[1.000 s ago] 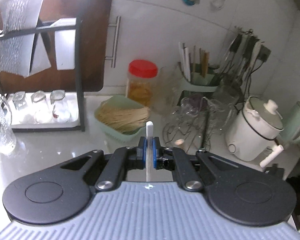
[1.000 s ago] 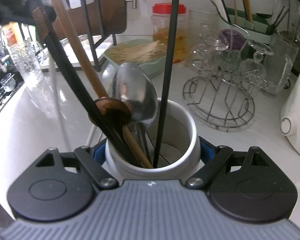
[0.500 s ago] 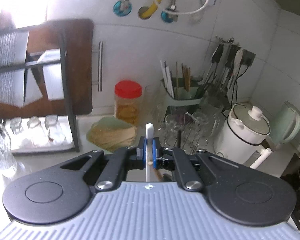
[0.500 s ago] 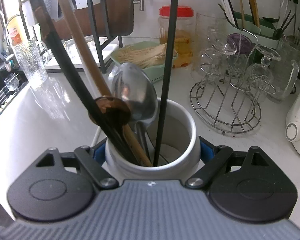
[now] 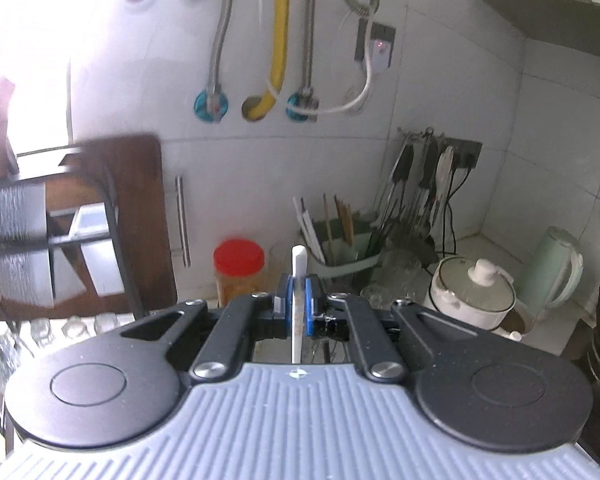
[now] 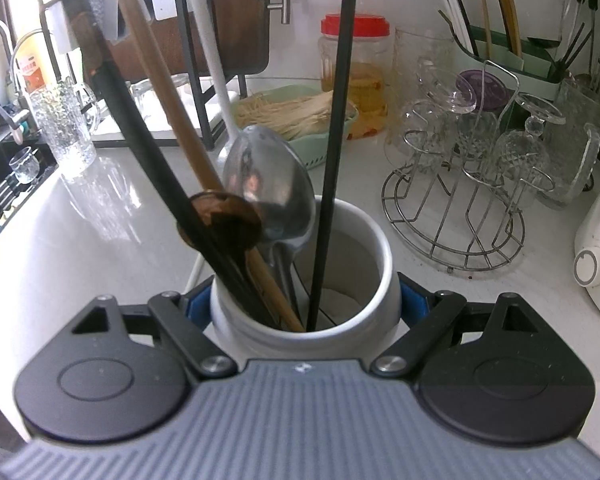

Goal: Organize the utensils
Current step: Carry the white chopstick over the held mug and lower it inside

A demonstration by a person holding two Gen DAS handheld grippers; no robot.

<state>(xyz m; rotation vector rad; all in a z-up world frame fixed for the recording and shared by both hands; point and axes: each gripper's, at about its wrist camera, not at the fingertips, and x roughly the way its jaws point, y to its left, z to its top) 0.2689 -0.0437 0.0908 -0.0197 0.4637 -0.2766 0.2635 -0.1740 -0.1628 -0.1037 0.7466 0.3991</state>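
My left gripper [image 5: 299, 305] is shut on a thin white utensil handle [image 5: 299, 264] that stands upright between the blue pads, raised high above the counter. My right gripper [image 6: 306, 300] is shut on a white ceramic utensil holder [image 6: 364, 240] on the counter. The holder contains a metal spoon [image 6: 272, 184], a dark wooden spoon [image 6: 224, 220], a light wooden handle [image 6: 156, 80] and a black chopstick [image 6: 338, 120]. A white utensil handle [image 6: 216, 64] hangs down behind the metal spoon, above the holder.
A green caddy [image 5: 340, 264] with chopsticks stands at the back wall, hanging tools beside it. A wire glass rack [image 6: 460, 200], red-lidded jar [image 6: 354, 72], green basket of sticks [image 6: 296, 116], black dish rack [image 6: 196, 60] and white cooker [image 5: 472, 292] surround the holder.
My left gripper has risen and tilted upward with the white utensil; the counter dropped out of its view. The white handle now shows above the holder in the right wrist view. The right gripper stayed put.
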